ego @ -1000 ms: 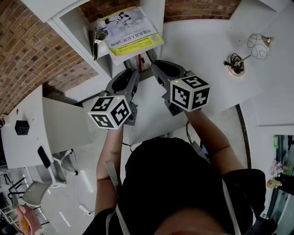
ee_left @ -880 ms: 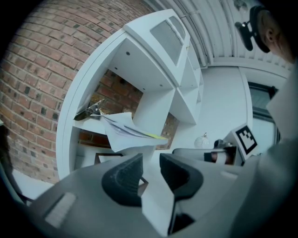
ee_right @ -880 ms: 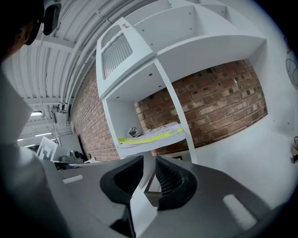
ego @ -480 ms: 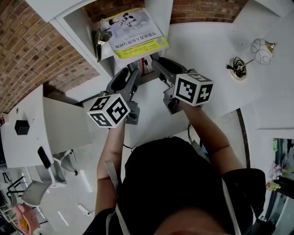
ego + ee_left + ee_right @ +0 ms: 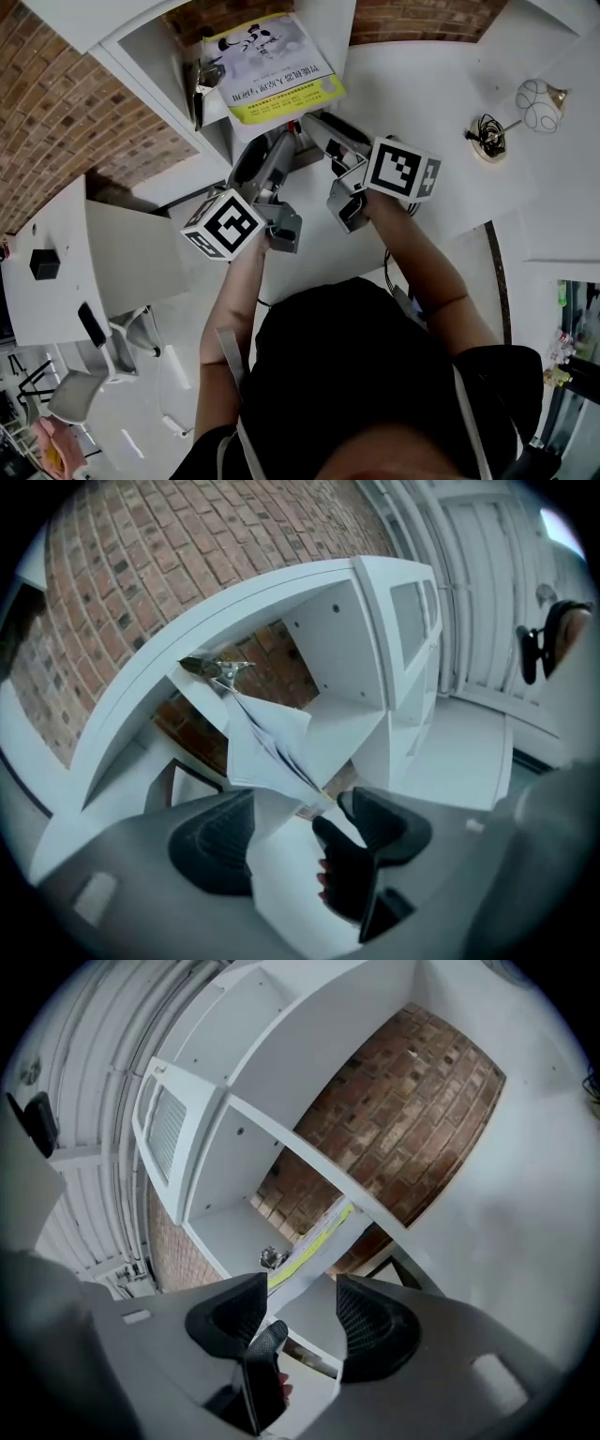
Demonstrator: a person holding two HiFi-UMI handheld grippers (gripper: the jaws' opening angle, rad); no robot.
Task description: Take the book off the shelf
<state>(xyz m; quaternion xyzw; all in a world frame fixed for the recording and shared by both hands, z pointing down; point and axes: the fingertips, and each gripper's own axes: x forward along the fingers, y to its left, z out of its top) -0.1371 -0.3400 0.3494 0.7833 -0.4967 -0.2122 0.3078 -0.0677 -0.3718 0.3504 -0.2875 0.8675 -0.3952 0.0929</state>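
Left gripper (image 5: 292, 825), right gripper (image 5: 300, 1312) just opened, book (image 5: 277, 66) edge at jaws.

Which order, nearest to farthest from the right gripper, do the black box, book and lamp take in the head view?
1. book, straight ahead of the right gripper.
2. lamp, off to its right on the white top.
3. black box, far left, lower down.

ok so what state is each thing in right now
book, closed, cover up, lying on the shelf, near end overhanging
shelf, open-fronted
left gripper, open, jaws have just been opening, book's corner at the gap, pads off it
right gripper, open, jaws have just been opening, nothing between them
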